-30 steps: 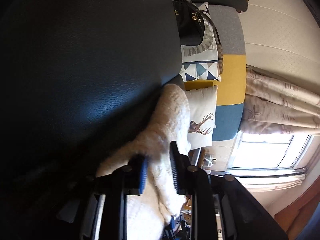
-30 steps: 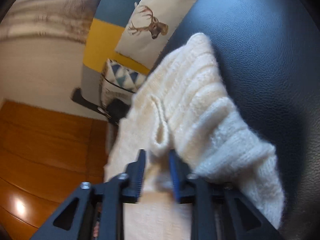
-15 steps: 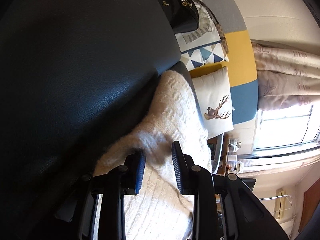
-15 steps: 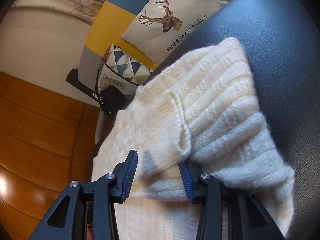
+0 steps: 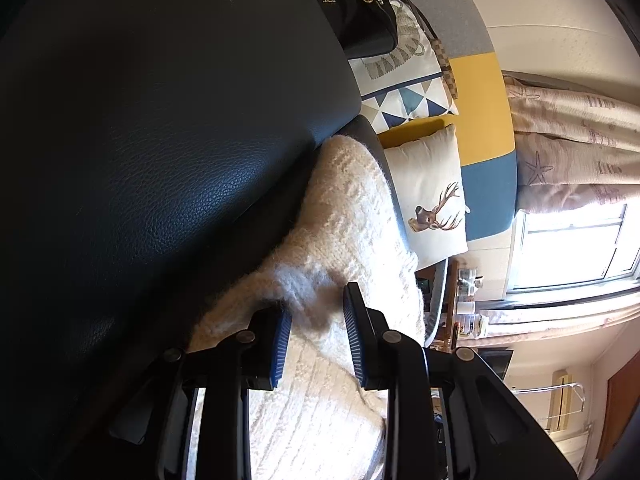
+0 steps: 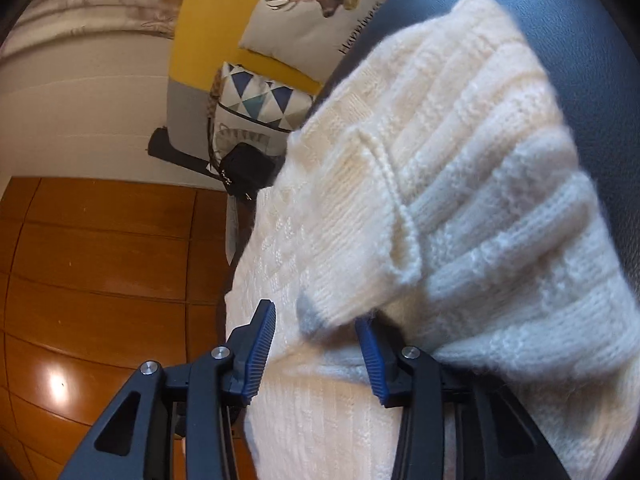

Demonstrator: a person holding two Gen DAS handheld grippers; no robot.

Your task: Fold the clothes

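**Cream sweater on the dark seat, both tools at its edges**

The sweater (image 6: 460,184) lies on a dark leather-look seat (image 5: 160,140), not on a desk. It is a thick cream knit, ribbed, with one layer already turned over another; the doubled edge runs down the middle of the right wrist view. The fabric bunches against the seat's back cushion in the left wrist view, likely because the seat is narrow for it.

Right tool (image 6: 316,354): jaws stand apart, with a lip of the folded knit hanging between them. The near pad on the right sits under the overhanging fold and seems to brush it; the left pad is clear of the cloth. No squeeze is visible, so I read it as open, not gripping.

Left tool (image 5: 316,344): jaws also parted, straddling a fuzzy corner of the sweater near the seat back. Cloth lies between and below the pads, but neither visibly presses it. Open, by my reading.

Why this placement: each tool is at an opposite edge of the garment, which suits lifting or smoothing a fold from both sides at once.

Surroundings: a deer-print cushion (image 5: 432,200) and a triangle-pattern cushion (image 5: 404,100) lean on a sofa beyond the far end of the sweater, a black handbag (image 5: 360,12) beside them. Wooden floor (image 6: 100,280) shows on the left of the right wrist view.

Judgement: fold partly done; next grip needs both layers caught.
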